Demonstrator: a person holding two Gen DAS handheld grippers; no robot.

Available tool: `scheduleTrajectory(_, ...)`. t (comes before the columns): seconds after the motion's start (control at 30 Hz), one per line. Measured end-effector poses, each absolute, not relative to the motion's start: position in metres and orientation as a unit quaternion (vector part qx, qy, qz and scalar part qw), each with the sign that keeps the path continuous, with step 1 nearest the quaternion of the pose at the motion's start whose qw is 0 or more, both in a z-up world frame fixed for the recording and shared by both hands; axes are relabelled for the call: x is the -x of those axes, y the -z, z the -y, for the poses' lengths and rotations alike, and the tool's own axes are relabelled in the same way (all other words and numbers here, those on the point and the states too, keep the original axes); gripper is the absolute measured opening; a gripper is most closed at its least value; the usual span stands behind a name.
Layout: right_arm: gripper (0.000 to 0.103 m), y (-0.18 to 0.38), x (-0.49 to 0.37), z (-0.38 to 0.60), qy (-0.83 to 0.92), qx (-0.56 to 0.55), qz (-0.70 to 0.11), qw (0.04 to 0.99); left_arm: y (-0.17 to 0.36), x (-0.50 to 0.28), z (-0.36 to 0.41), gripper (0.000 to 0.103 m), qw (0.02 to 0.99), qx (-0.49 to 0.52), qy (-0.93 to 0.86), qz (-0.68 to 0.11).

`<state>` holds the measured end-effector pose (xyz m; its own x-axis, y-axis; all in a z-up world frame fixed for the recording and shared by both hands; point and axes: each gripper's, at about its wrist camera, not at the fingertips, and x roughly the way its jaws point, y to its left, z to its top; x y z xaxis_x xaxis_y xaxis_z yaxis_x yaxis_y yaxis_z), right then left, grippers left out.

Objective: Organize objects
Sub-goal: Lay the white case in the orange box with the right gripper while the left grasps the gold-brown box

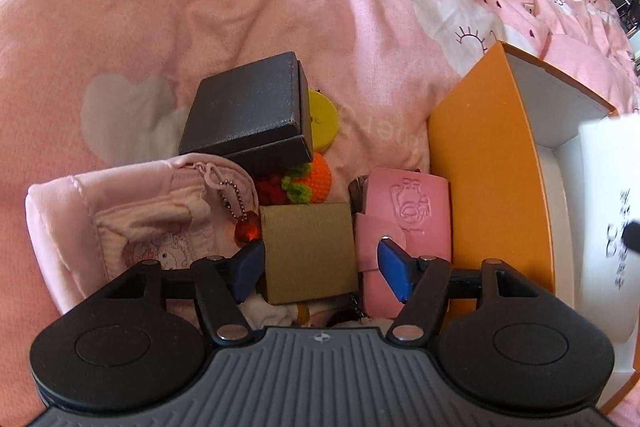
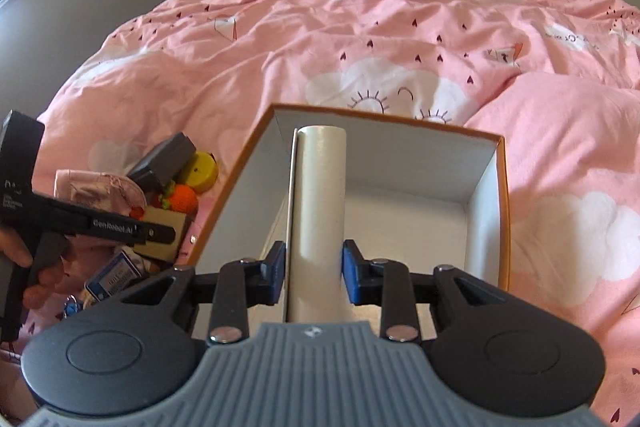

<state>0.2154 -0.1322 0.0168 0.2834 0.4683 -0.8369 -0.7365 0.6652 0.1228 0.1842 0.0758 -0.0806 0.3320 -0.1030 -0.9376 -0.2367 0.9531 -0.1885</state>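
Observation:
My left gripper (image 1: pixel 320 259) points down over a pile of small things on the pink bedspread. Its jaws stand open around a small tan cardboard box (image 1: pixel 308 251), with a clear gap on the right side. Behind that box lie a black box (image 1: pixel 248 115), a yellow round item (image 1: pixel 324 119) and an orange crochet fruit (image 1: pixel 316 183). A pink embossed case (image 1: pixel 404 215) lies to its right. My right gripper (image 2: pixel 314 267) is shut on a tall cream-white box (image 2: pixel 320 195), held upright over the open orange storage box (image 2: pixel 502 211).
A pink pouch (image 1: pixel 132 211) with a red bead chain lies left of the pile. The orange storage box (image 1: pixel 488 167) stands just right of it. A person's hand (image 2: pixel 36 291) holds the left gripper. A blue-and-white card (image 2: pixel 114 277) lies near the bed's front edge.

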Motion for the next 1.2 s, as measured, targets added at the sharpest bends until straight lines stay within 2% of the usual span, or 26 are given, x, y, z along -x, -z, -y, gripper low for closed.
scheduleTrajectory(0.17, 0.032, 0.009, -0.224, 0.135, -0.384, 0.148, -0.498, 0.763, 0.088, -0.187, -0.068, 0.081, 0.801, 0.117, -0.052, -0.584)
scheduleTrajectory(0.2, 0.032, 0.013, -0.223, 0.135, -0.388, 0.149, -0.502, 0.758, 0.089, -0.187, -0.067, 0.079, 0.801, 0.109, -0.054, -0.586)
scheduleTrajectory(0.23, 0.032, 0.018, -0.223, 0.134, -0.393, 0.150, -0.507, 0.753, 0.092, -0.188, -0.066, 0.073, 0.798, 0.097, -0.055, -0.592)
scheduleTrajectory(0.33, 0.032, 0.031, -0.224, 0.130, -0.410, 0.163, -0.521, 0.731, 0.096, -0.189, -0.064, 0.074, 0.795, 0.086, -0.053, -0.598)
scheduleTrajectory(0.63, 0.032, 0.049, -0.204, 0.114, -0.498, 0.316, -0.503, 0.632, 0.099, -0.191, -0.059, 0.070, 0.798, 0.065, -0.041, -0.597)
scheduleTrajectory(0.77, 0.032, 0.057, -0.196, 0.111, -0.542, 0.371, -0.510, 0.555, 0.100, -0.190, -0.051, 0.076, 0.804, 0.030, -0.038, -0.593)
scheduleTrajectory(1.0, 0.032, 0.057, -0.178, 0.098, -0.585, 0.458, -0.464, 0.482, 0.102, -0.190, -0.047, 0.077, 0.807, 0.011, -0.029, -0.590)
scheduleTrajectory(1.07, 0.032, 0.056, -0.175, 0.095, -0.592, 0.483, -0.441, 0.472, 0.102, -0.190, -0.046, 0.072, 0.809, 0.007, -0.020, -0.587)
scheduleTrajectory(1.2, 0.032, 0.057, -0.171, 0.091, -0.609, 0.525, -0.400, 0.440, 0.099, -0.183, -0.048, 0.069, 0.820, 0.011, -0.016, -0.572)
